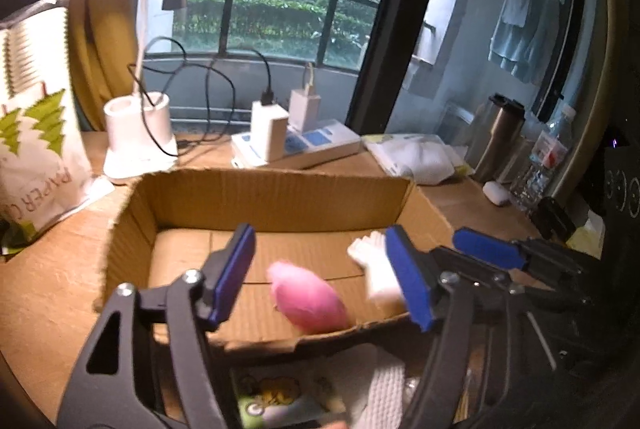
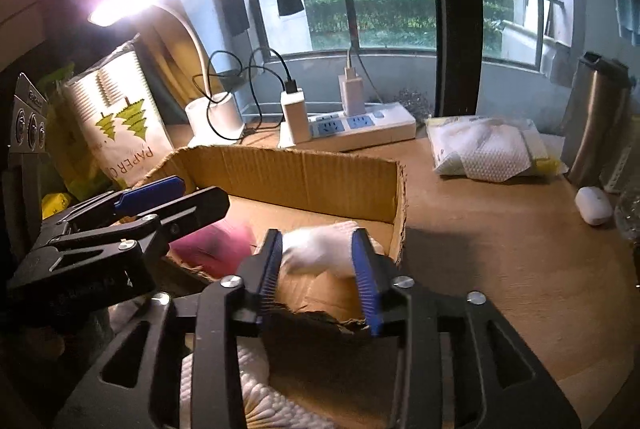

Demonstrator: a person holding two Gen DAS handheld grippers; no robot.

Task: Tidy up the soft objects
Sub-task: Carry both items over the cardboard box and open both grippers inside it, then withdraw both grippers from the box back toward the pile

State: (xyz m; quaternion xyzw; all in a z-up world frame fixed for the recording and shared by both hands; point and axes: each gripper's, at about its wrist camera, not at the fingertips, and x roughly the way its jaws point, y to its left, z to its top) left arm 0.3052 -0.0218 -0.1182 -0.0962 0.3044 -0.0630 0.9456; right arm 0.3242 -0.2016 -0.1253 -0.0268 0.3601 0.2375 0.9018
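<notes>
Cardboard fills both my views: a shallow open-topped corrugated brown box (image 1: pixel 280 197) sits on the wooden desk (image 2: pixel 500 249), and both tools hang over its near rim. My left gripper (image 1: pixel 320 277) has its blue-padded jaws standing wide, nothing pressed between them; a fuzzy pink egg-shaped soft toy (image 1: pixel 308 299) is blurred on the box floor between them, toward six o'clock. My right gripper (image 2: pixel 320 261) is part open. A soft white plush piece (image 2: pixel 320 247) sits between its pads inside the box; whether the pads still touch it I cannot tell, as it is blurred. At twelve o'clock beyond the box stands a white power strip (image 2: pixel 360 127) with chargers, and at ten o'clock a white paper bag printed with green trees (image 1: pixel 36 149).
</notes>
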